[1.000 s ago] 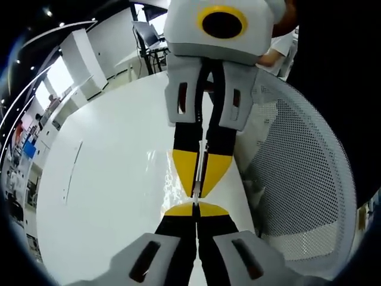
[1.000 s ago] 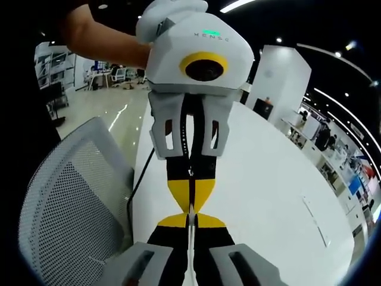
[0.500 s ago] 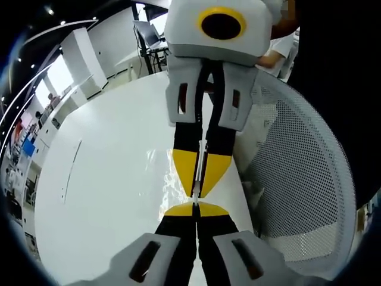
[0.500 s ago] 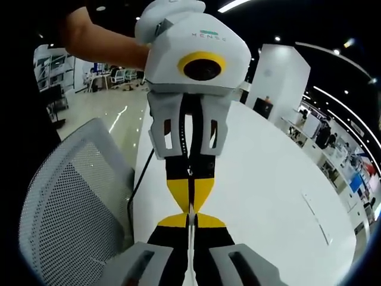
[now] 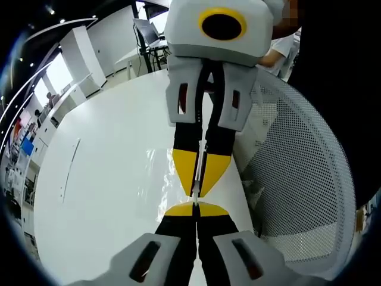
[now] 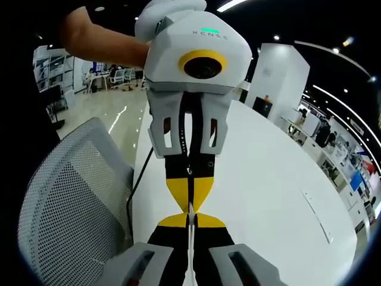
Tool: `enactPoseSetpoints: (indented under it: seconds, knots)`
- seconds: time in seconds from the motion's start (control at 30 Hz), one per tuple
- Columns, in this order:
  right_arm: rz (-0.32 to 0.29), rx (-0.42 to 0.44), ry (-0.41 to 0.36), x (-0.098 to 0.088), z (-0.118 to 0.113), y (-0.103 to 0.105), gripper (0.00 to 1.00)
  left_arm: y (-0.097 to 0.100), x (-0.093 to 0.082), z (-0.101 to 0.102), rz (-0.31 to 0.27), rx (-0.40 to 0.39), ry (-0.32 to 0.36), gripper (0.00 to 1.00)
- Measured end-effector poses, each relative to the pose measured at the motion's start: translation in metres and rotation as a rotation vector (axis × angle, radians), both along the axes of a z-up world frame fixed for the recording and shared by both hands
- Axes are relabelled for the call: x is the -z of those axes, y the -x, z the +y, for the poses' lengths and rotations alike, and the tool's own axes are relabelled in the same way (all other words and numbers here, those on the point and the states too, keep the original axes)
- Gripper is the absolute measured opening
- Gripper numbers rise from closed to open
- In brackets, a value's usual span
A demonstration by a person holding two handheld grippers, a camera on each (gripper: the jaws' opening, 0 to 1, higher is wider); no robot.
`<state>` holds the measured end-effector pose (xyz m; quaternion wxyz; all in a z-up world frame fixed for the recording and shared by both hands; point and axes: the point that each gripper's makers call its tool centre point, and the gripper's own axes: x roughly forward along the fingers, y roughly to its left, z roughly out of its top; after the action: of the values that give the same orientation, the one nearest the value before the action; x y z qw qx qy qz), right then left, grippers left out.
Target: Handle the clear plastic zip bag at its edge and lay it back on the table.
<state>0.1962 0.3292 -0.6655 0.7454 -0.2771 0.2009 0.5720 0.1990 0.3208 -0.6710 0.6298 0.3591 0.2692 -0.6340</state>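
My left gripper [image 5: 195,208] and right gripper [image 5: 198,182] meet tip to tip over the white table [image 5: 101,179], with their yellow pads nearly touching. Both are shut on the top edge of the clear plastic zip bag [image 5: 156,187]. The bag shows as a faint glinting film hanging to the left of the tips. In the right gripper view the right gripper [image 6: 190,219] rises from the bottom and the left gripper [image 6: 190,199] comes down from above. A thin pale strip of the bag edge [image 6: 190,250] runs between the right jaws.
A white mesh chair back [image 5: 297,179] stands against the table's near edge, also seen as the chair [image 6: 65,202]. A black cable [image 6: 136,179] hangs at the table edge [image 6: 262,179]. A person's arm [image 6: 101,42] holds the left gripper. Office desks lie beyond.
Both grippers stay tip to tip and shut on the bag's edge. The bag's glinting film spreads slightly wider to the left; both views shifted only a little.
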Motion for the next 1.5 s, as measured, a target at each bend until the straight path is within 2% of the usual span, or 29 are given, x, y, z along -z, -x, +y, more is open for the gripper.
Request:
enactPoseSetpoints:
  seconds: [0.67, 1.5]
  knots:
    - [0.025, 0.021, -0.006, 0.005, -0.008, 0.003, 0.00, 0.001, 0.003, 0.006, 0.010, -0.023, -0.005, 0.00]
    - [0.021, 0.020, 0.002, 0.006, -0.011, 0.002, 0.00, 0.001, 0.002, 0.010, 0.017, -0.034, 0.014, 0.00]
